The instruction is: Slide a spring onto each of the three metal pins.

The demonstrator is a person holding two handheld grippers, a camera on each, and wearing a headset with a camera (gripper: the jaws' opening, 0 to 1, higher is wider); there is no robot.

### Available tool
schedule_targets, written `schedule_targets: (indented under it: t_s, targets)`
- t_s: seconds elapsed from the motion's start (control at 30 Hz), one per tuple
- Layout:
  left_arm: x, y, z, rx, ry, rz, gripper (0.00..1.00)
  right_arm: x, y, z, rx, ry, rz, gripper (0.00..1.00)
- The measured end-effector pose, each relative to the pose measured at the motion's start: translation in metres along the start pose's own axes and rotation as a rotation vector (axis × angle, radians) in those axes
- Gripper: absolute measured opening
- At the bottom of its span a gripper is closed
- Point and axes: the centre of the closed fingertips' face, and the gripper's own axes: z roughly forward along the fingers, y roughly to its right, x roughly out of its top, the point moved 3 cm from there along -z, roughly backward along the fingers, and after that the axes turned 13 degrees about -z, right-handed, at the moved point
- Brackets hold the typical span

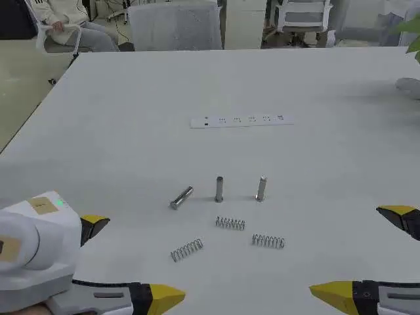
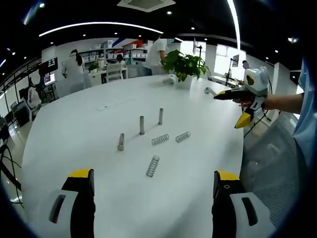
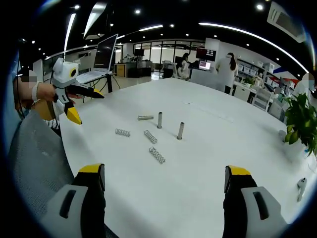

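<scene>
In the head view the left gripper point(image 1: 128, 261) and the right gripper point(image 1: 363, 251) were cut off by the bottom edge, and one right jaw also ran off the side. Both pairs of yellow-tipped jaws stood wide apart, holding nothing. A grey object point(image 1: 410, 86) at the right edge was cropped, perhaps a small device, but too little showed to tell.

On the white table point(image 1: 131, 98), three short silver pins sat mid-surface, all bare. The lying pin point(image 1: 182, 197) rested on its side at the left. Two upright pins point(image 1: 219, 189) point(image 1: 261, 188) stood beside it.

Nearer the person, three thin coiled springs point(image 1: 230, 224) point(image 1: 268, 241) point(image 1: 187, 249) lay flat, apart from one another and from the pins. A white power strip point(image 1: 241, 121) lay beyond the pins.
</scene>
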Motion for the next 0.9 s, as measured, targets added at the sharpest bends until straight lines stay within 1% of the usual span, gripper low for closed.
schedule_targets:
  t_s: [0.23,0.43,0.9]
  targets:
    - [-0.0005,-0.0012,-0.0006,0.003,-0.004,0.007,0.98,0.0019,-0.0002,0.0007,0.002,-0.001,-0.008,1.0]
    - [-0.0006,0.0002,-0.0027,0.002,-0.001,0.007,0.98,0.0039,0.0002,-0.0011,-0.003,0.006,-0.009,1.0]
    - [-0.0004,0.0018,-0.0054,0.0,0.014,-0.015,0.98,0.0046,-0.0014,-0.0063,-0.01,0.013,-0.012,0.99]
